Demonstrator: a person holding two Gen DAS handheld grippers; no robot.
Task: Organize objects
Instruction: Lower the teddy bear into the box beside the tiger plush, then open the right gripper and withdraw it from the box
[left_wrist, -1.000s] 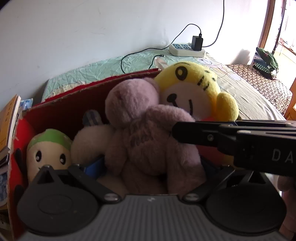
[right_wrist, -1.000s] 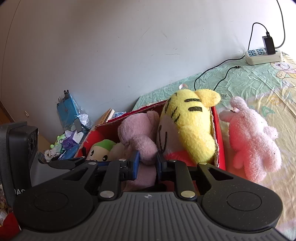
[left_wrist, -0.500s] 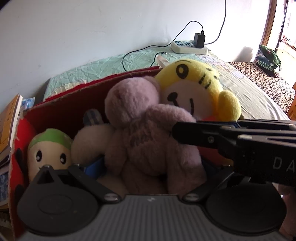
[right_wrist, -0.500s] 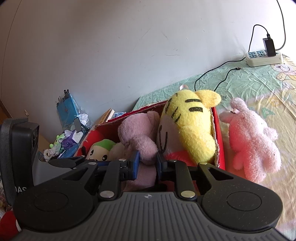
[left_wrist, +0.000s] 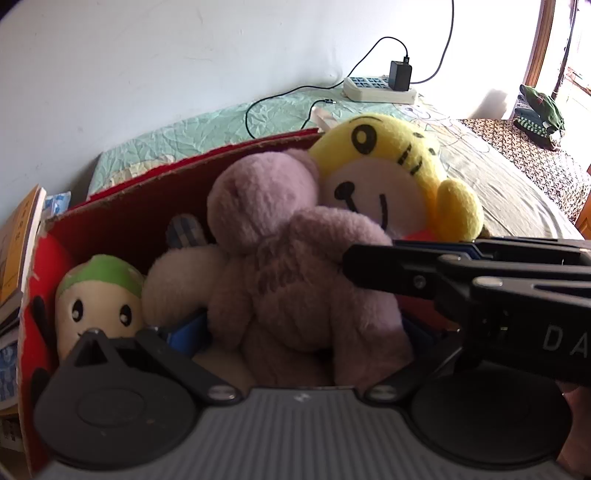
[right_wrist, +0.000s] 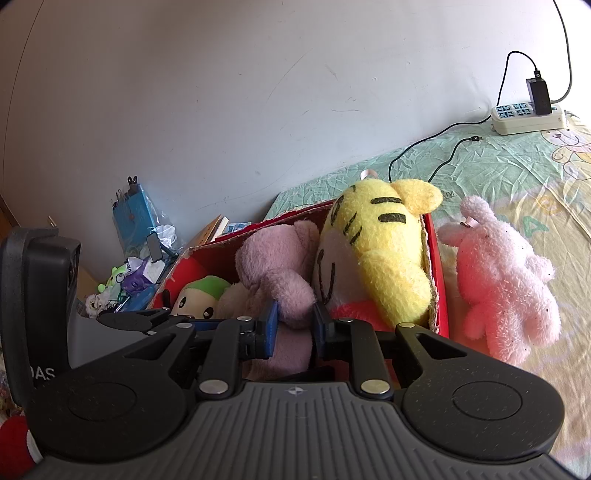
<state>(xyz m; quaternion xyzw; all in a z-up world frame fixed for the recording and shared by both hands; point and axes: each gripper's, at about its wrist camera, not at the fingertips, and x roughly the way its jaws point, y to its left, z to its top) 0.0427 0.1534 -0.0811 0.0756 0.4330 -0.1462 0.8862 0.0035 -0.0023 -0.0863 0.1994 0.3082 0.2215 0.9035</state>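
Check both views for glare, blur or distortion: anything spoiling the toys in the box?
Left wrist view: window blown out at the right, purple bear sharp, fisheye bends the edges. Right wrist view: even light, pink rabbit slightly bright, wall line curved.

Left wrist close above red box (left_wrist: 122, 206), right wrist lower, beside (both share plush toys (right_wrist: 280, 273))

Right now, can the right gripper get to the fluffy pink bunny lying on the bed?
Probably not yet. The right gripper is shut on the purple teddy's arm in the red box. The pink bunny lies uncovered beside the box, so after letting go the way looks free.
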